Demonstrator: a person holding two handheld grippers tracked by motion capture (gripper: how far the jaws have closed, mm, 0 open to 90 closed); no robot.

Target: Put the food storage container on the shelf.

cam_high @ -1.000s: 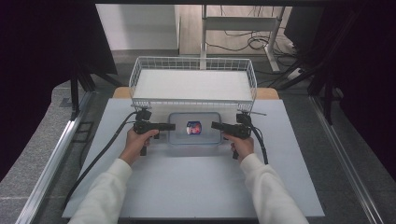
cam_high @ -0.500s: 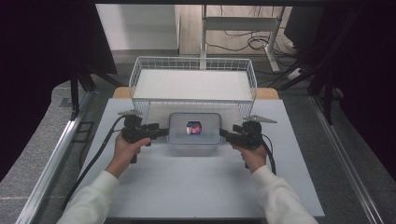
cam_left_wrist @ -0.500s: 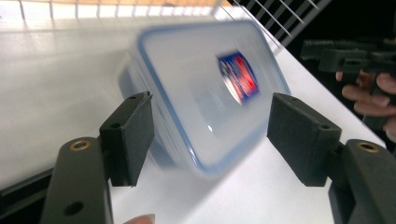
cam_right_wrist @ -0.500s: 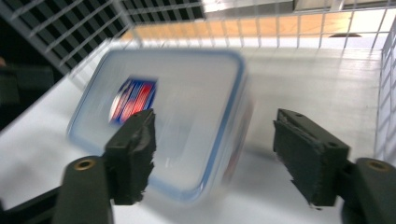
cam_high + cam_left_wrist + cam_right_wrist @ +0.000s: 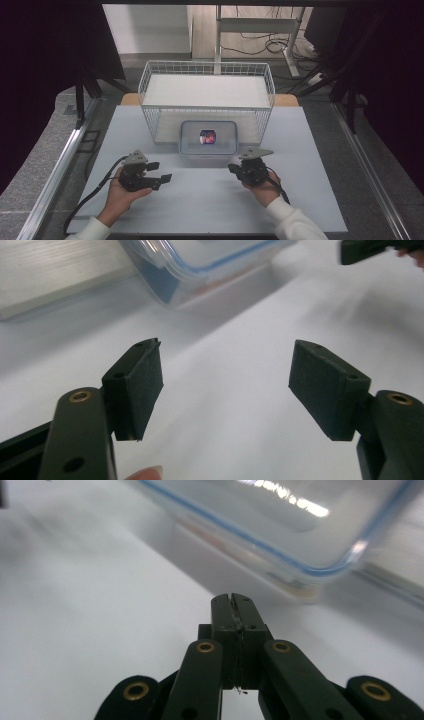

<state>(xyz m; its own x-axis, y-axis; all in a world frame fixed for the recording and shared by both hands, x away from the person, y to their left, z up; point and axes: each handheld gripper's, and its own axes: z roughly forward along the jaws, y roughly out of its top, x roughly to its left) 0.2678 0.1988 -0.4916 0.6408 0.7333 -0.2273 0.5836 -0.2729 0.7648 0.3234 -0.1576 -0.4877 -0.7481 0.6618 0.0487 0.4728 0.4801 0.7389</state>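
A clear plastic container (image 5: 208, 142) with rounded corners and a blue-edged lid sits on the matte white table (image 5: 210, 210), its far side tucked against the front of a white wire basket (image 5: 207, 90). Through the lid a small reddish, dark-patterned object (image 5: 207, 136) shows near the middle of the container; it is too small to identify. The basket's grid walls enclose a flat pale bottom, with nothing visible lying in it. The left gripper (image 5: 161, 171), black with squared, rubbery-looking pads, is held near the container's front left corner with its jaws spread wide and nothing between them; in the left gripper view the container (image 5: 200, 265) lies ahead of the pads. The right gripper (image 5: 233, 168) is near the front right corner, its jaws pressed flat together on nothing, apart from the container (image 5: 280, 525).
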